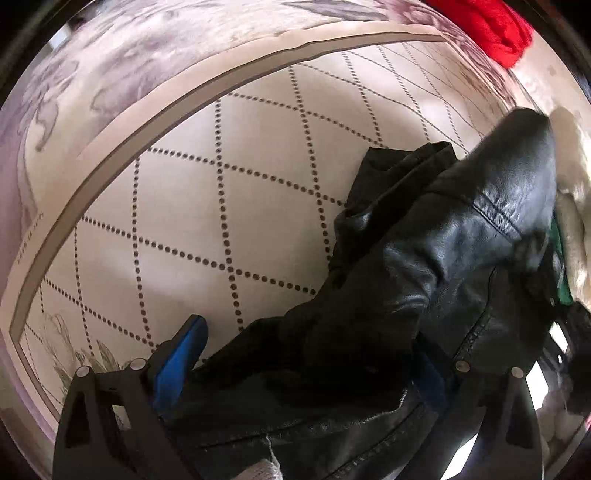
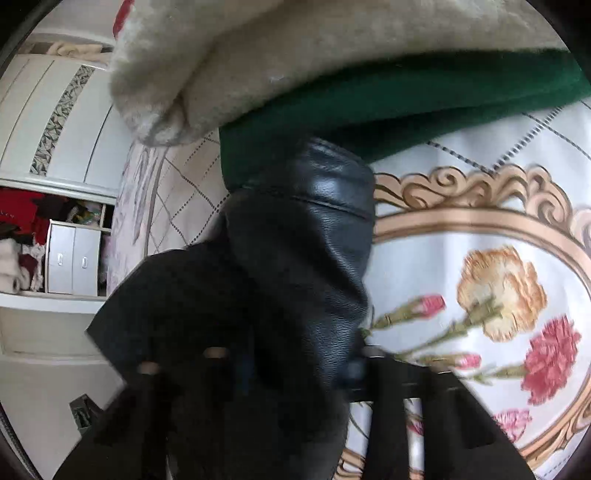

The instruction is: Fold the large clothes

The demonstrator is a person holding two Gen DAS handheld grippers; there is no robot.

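Observation:
A black leather jacket [image 1: 424, 280] hangs bunched over the quilted bed cover [image 1: 229, 206]. In the left wrist view the leather fills the space between my left gripper's [image 1: 310, 350] blue-padded fingers [image 1: 181, 354]; the jaws stand wide with the jacket draped between them, and the right finger is mostly covered. In the right wrist view a sleeve or fold of the jacket [image 2: 295, 277] stands right before the lens and covers my right gripper [image 2: 288, 369]; its fingers are blurred and dark, hidden under the leather.
A cream fleece garment [image 2: 295, 62] and a green garment [image 2: 406, 107] lie on the bed beyond the jacket. A red garment [image 1: 487, 26] lies at the far edge. The bed cover has a flower print [image 2: 498, 288]. A white wardrobe with open shelves [image 2: 55, 240] stands at left.

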